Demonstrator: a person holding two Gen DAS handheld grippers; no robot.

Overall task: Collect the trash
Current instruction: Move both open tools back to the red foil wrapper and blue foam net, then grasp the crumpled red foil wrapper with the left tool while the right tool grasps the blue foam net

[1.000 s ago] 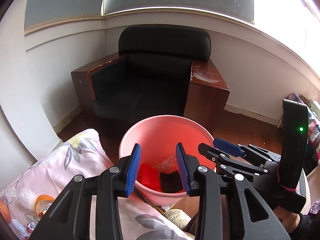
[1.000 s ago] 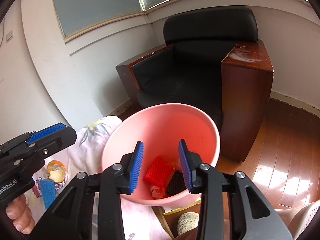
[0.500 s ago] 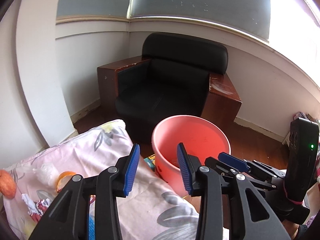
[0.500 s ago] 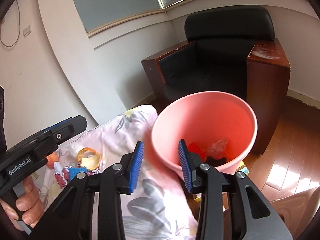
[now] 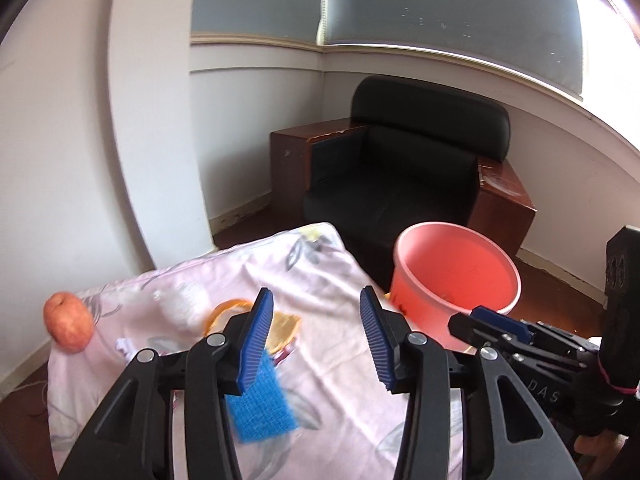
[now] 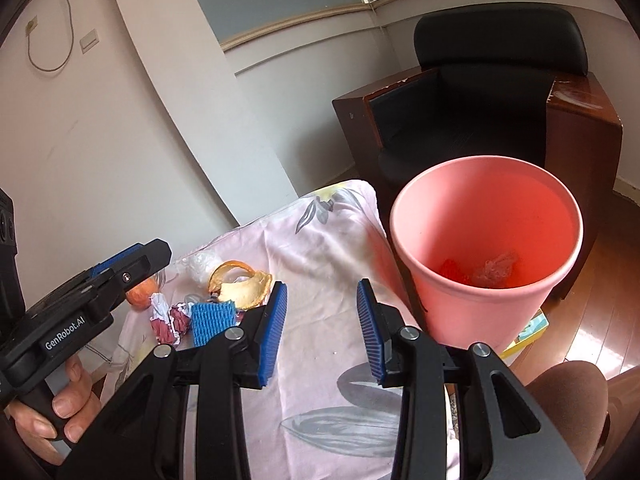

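A pink bin stands off the right edge of the pink floral tablecloth; it also shows in the left wrist view. Red netting and clear plastic lie inside it. On the cloth lie a blue foam net, orange peel, a red-and-white wrapper and a clear plastic wad. My left gripper is open and empty above the blue net. My right gripper is open and empty over the cloth, left of the bin.
An apple sits at the cloth's far left corner. A black armchair with wooden sides stands behind the bin. White walls and a window run behind. Wooden floor lies to the right.
Both grippers have swung left from over the bin to over the tablecloth. The trash pile and apple have come into view. Both stay open and empty.
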